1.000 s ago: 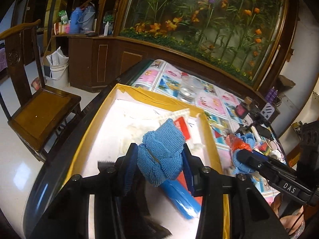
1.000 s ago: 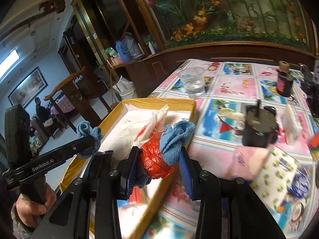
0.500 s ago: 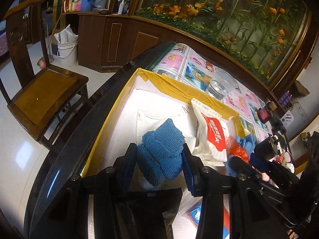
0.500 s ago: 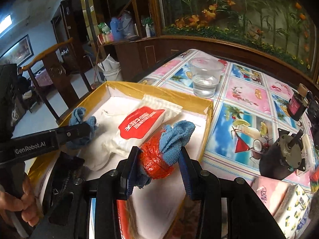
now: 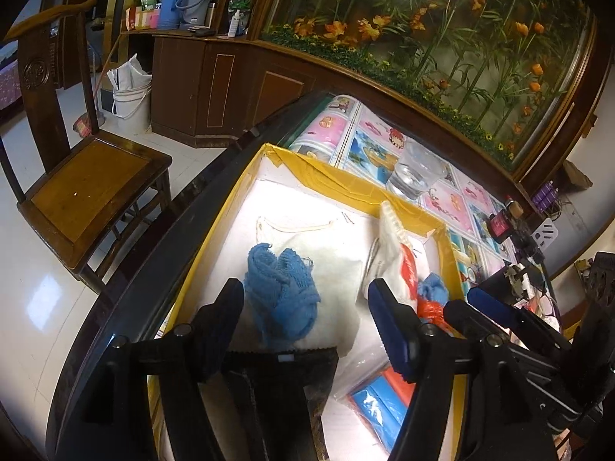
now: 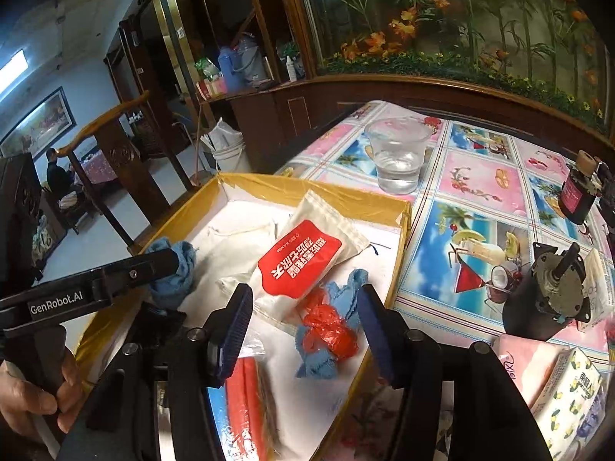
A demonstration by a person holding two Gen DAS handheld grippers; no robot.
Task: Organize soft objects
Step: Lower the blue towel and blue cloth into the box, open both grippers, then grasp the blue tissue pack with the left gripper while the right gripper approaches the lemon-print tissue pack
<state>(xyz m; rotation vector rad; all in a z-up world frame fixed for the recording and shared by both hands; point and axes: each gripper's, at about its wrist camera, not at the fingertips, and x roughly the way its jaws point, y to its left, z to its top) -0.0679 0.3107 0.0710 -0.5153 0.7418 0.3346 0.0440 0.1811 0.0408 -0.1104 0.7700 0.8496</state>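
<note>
A yellow-rimmed box (image 5: pixel 346 188) with a white lining sits on the table. In the left wrist view a blue knitted cloth (image 5: pixel 280 296) lies on a white drawstring bag (image 5: pixel 307 242) inside it. My left gripper (image 5: pixel 307 319) straddles the cloth; its jaws are opening and the right pad stands clear. In the right wrist view a red-and-blue bundle (image 6: pixel 326 330) rests on the box (image 6: pixel 307 188) floor. It lies between the opening jaws of my right gripper (image 6: pixel 303 330), and neither pad presses it. A white wipes pack (image 6: pixel 300 265) with a red label lies beside it.
A glass of water (image 6: pixel 398 157) stands just beyond the box. To the right are a black motor (image 6: pixel 549 299), a dark bottle (image 6: pixel 576 192) and tissue packs (image 6: pixel 557 384). A wooden chair (image 5: pixel 77 176) stands left of the table. A hand (image 6: pixel 30 403) holds the left tool.
Both grippers have moved in over the box and opened. The blue cloth and the red-and-blue bundle have left the pads and now lie in the box.
</note>
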